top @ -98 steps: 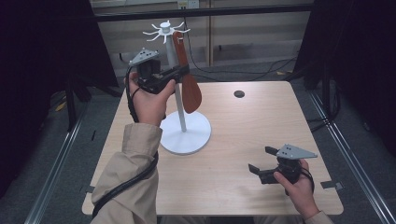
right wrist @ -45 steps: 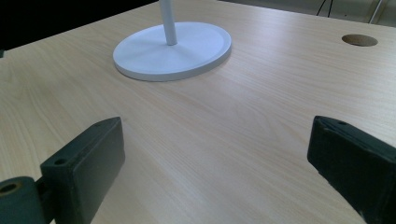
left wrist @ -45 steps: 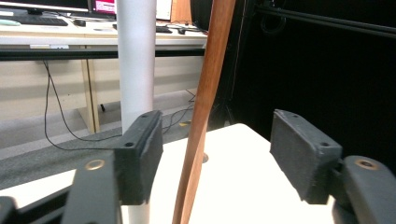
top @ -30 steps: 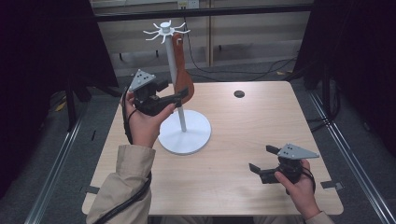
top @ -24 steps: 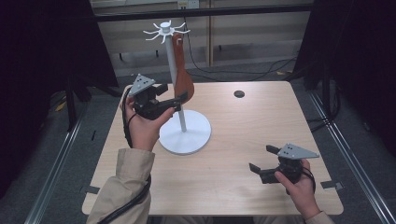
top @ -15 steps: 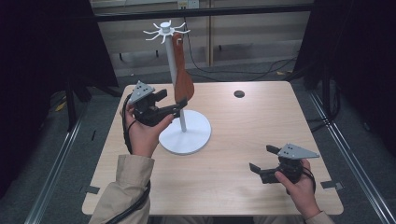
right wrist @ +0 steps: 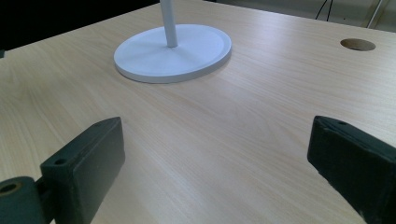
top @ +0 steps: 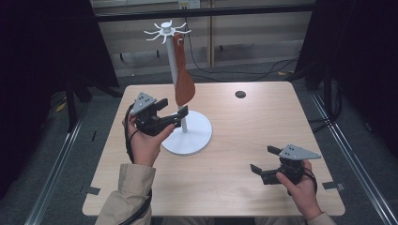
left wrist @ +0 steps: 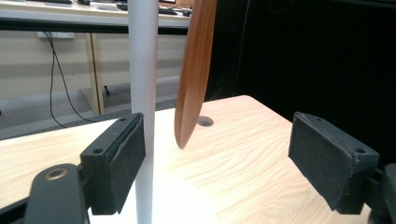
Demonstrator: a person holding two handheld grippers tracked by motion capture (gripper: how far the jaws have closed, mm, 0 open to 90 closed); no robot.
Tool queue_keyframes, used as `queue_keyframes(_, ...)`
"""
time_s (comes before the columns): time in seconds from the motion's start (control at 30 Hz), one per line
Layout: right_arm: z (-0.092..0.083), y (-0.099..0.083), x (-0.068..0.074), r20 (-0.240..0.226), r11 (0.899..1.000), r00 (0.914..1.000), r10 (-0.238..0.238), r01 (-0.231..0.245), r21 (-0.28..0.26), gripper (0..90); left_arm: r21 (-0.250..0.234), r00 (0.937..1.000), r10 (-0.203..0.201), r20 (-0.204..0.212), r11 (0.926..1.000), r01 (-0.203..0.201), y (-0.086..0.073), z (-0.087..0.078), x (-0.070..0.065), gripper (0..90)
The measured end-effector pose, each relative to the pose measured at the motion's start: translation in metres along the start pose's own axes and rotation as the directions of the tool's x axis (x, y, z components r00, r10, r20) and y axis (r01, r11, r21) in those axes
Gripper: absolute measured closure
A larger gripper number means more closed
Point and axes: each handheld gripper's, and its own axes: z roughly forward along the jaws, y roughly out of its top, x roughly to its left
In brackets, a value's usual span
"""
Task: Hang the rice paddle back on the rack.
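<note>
Wooden spatula [top: 184, 79] hanging from white rack [top: 174, 70], handle top cut off in left gripper view. Left gripper [top: 172, 112], fingers wide, now drawn back and lower, spatula released. Right gripper [top: 264, 160] spread wide, resting unmoved on tabletop [top: 244, 126].
</note>
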Motion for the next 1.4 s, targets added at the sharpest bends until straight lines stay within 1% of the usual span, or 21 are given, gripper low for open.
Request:
queue_keyframes(0.1, 0.0, 0.0, 0.0, -0.002, 1.0, 1.0, 0.0, 0.0, 0.0, 3.6, 0.001, 1.0, 0.003, 0.008, 1.0, -0.003, -0.003, -0.001, 0.001, 18.6)
queue_keyframes(0.2, 0.0, 0.0, 0.0, -0.002, 1.0, 1.0, 0.0, 0.0, 0.001, 3.6, 0.01, 1.0, 0.006, 0.005, 0.9999, -0.006, -0.007, -0.001, 0.001, 18.5)
queue_keyframes(0.23, 0.0, 0.0, 0.0, -0.002, 1.0, 1.0, 0.001, -0.001, 0.001, 3.6, 0.007, 0.9999, -0.001, 0.011, 1.0, 0.001, -0.01, -0.001, 0.001, 18.5)
queue_keyframes(0.27, 0.001, 0.0, 0.0, -0.004, 1.0, 1.0, -0.002, 0.002, 0.001, 3.6, 0.008, 1.0, -0.005, 0.008, 1.0, 0.005, -0.011, -0.001, 0.001, 18.4)
queue_keyframes(0.37, 0.001, -0.001, 0.0, -0.006, 1.0, 1.0, -0.004, 0.004, 0.002, 3.6, 0.014, 0.9999, -0.001, 0.011, 0.9999, 0.001, -0.016, -0.001, 0.002, 18.5)
queue_keyframes(0.4, 0.001, -0.001, 0.0, -0.007, 1.0, 1.0, -0.003, 0.003, 0.003, 3.6, 0.016, 1.0, -0.002, 0.005, 0.9999, 0.002, -0.017, -0.001, 0.001, 18.5)
queue_keyframes(0.47, 0.001, -0.001, 0.0, -0.005, 1.0, 1.0, -0.004, 0.004, 0.004, 3.6, 0.017, 0.9999, -0.002, 0.015, 0.9999, 0.002, -0.021, -0.001, 0.001, 18.4)
queue_keyframes(0.5, 0.001, -0.001, 0.0, -0.006, 1.0, 1.0, -0.004, 0.004, 0.004, 3.6, 0.018, 0.9999, -0.004, 0.011, 0.9998, 0.004, -0.022, -0.001, 0.001, 18.3)
queue_keyframes(0.53, 0.001, -0.001, 0.0, -0.006, 1.0, 1.0, -0.005, 0.005, 0.005, 3.6, 0.02, 0.9999, 0.001, 0.016, 0.9998, -0.002, -0.023, -0.001, 0.002, 18.2)
queue_keyframes(0.6, 0.001, -0.001, 0.0, -0.006, 1.0, 1.0, -0.004, 0.005, 0.004, 3.6, 0.027, 1.0, 0.002, 0.006, 0.9996, -0.003, -0.025, -0.002, 0.002, 18.0)
queue_keyframes(0.67, 0.001, -0.001, 0.0, -0.006, 1.0, 1.0, -0.005, 0.005, 0.005, 3.6, 0.017, 0.9999, -0.004, 0.013, 0.9998, 0.004, -0.027, -0.001, 0.001, 17.9)
queue_keyframes(0.7, 0.001, -0.001, 0.0, -0.007, 1.0, 1.0, -0.004, 0.005, 0.004, 3.6, 0.028, 1.0, 0.004, 0.005, 0.9996, -0.004, -0.028, -0.002, 0.002, 17.7)
queue_keyframes(0.8, 0.001, -0.001, 0.0, -0.007, 1.0, 1.0, -0.005, 0.005, 0.005, 3.6, 0.02, 0.9999, -0.001, 0.013, 0.9998, 0.001, -0.031, -0.002, 0.002, 17.4)
queue_keyframes(0.9, 0.001, -0.001, 0.0, -0.007, 1.0, 1.0, -0.004, 0.004, 0.003, 3.6, 0.029, 0.9999, 0.002, 0.01, 0.9996, -0.002, -0.036, -0.003, 0.003, 17.2)
queue_keyframes(0.97, 0.0, -0.001, -0.001, 0.001, 1.0, 1.0, -0.002, 0.002, 0.005, 3.6, 0.032, 0.9999, -0.002, 0.01, 0.9995, 0.002, -0.039, -0.003, 0.003, 17.2)
queue_keyframes(1.0, 0.0, -0.001, -0.001, 0.001, 1.0, 1.0, -0.002, 0.002, 0.005, 3.6, 0.041, 0.9999, 0.0, 0.012, 0.9992, 0.0, -0.042, -0.004, 0.004, 17.2)
queue_keyframes(1.03, 0.0, -0.001, -0.001, 0.0, 1.0, 1.0, -0.003, 0.003, 0.005, 3.6, 0.039, 0.9999, -0.007, 0.01, 0.9992, 0.007, -0.046, -0.005, 0.004, 17.2)
queue_keyframes(1.13, 0.001, -0.001, 0.0, -0.004, 1.0, 1.0, -0.001, 0.001, 0.005, 3.6, 0.043, 0.9999, -0.013, 0.009, 0.999, 0.012, -0.051, -0.006, 0.005, 17.1)
queue_keyframes(1.2, 0.001, -0.001, 0.001, -0.009, 1.0, 1.0, -0.005, 0.005, 0.004, 3.6, 0.054, 0.9999, -0.013, 0.001, 0.9985, 0.013, -0.054, -0.007, 0.006, 16.7)
queue_keyframes(1.27, 0.001, -0.001, 0.001, -0.008, 1.0, 0.9999, -0.007, 0.007, 0.004, 3.6, 0.052, 0.9996, -0.024, 0.014, 0.9984, 0.023, -0.059, -0.007, 0.007, 16.7)
queue_keyframes(1.4, 0.001, -0.001, 0.001, -0.006, 1.0, 1.0, -0.007, 0.007, 0.006, 3.6, 0.058, 0.9995, -0.029, 0.011, 0.9979, 0.028, -0.067, -0.009, 0.008, 16.3)
